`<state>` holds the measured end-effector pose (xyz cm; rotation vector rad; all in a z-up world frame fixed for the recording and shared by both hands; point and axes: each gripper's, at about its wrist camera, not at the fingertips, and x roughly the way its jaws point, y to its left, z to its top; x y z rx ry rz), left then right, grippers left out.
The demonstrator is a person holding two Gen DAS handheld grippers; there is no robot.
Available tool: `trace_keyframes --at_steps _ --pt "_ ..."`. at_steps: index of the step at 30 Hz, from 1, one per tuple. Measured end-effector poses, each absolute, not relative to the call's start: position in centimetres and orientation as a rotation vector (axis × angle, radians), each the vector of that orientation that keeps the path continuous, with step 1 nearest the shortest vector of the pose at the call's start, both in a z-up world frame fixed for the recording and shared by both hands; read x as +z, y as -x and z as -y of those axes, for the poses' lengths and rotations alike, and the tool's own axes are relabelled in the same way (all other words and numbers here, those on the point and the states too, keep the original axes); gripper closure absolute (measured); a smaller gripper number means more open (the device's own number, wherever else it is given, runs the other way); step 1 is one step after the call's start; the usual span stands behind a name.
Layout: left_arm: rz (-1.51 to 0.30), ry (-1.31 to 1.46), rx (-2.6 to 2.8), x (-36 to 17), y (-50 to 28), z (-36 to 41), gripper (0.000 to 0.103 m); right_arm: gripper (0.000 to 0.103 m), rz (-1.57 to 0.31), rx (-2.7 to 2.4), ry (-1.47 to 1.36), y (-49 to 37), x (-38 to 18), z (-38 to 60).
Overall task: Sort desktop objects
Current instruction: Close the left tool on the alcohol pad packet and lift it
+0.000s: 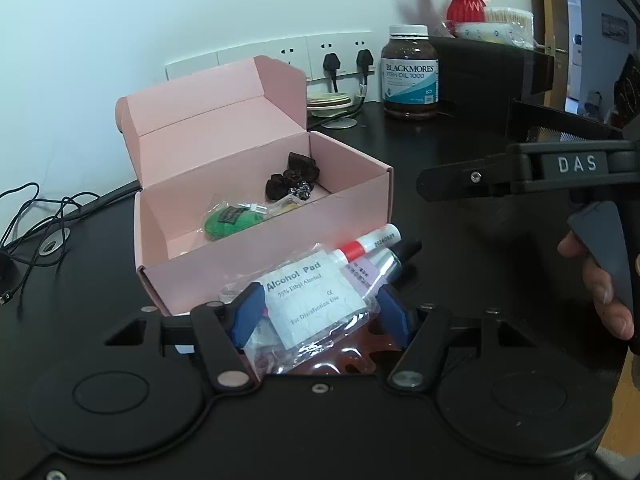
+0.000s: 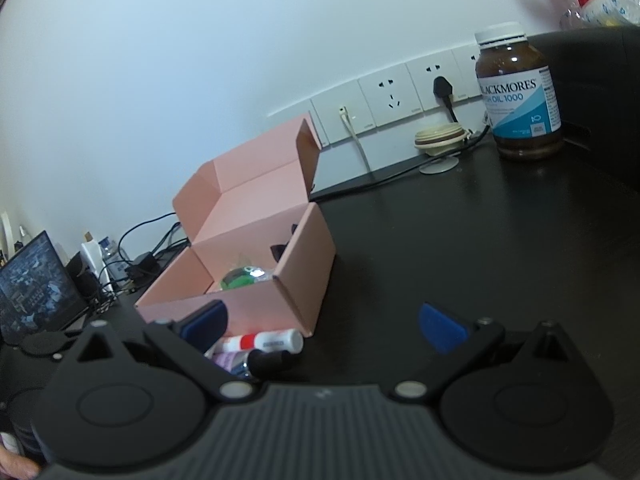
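An open pink cardboard box (image 1: 256, 252) stands on the black desk. Inside lie a green packet (image 1: 228, 224) and dark crumpled pieces (image 1: 294, 178). In front of the box is a clear plastic bag with an "Alcohol Pad" sachet (image 1: 316, 300), and my left gripper (image 1: 320, 312) is shut on it, one blue pad at each edge. A white tube with a red band (image 1: 370, 244) and a silver tube (image 1: 386, 266) lie just behind the bag. My right gripper (image 2: 322, 326) stands open over bare desk, the white tube (image 2: 264, 342) and pink box (image 2: 256, 308) by its left finger.
A brown fish oil bottle (image 1: 410, 76) stands at the back right, near a cream round dish (image 1: 330, 102) and wall sockets (image 1: 328, 54). A red vase (image 1: 466, 0) sits on a black unit. Cables (image 1: 36, 216) trail at the left. A hand (image 1: 600, 284) is at the right edge.
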<state>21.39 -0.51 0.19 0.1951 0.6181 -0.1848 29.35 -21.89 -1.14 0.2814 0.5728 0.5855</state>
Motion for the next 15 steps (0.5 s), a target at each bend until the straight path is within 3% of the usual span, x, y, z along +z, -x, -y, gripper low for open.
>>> trace_keyframes --at_steps 4,15 --pt "-0.603 -0.219 -0.124 0.4 -21.0 0.4 0.024 0.001 -0.57 0.586 -0.282 -29.3 -1.1 21.9" --pt "-0.609 -0.2 -0.053 0.5 -20.4 -0.8 0.017 0.001 -0.574 0.584 -0.285 -29.3 -1.1 21.8"
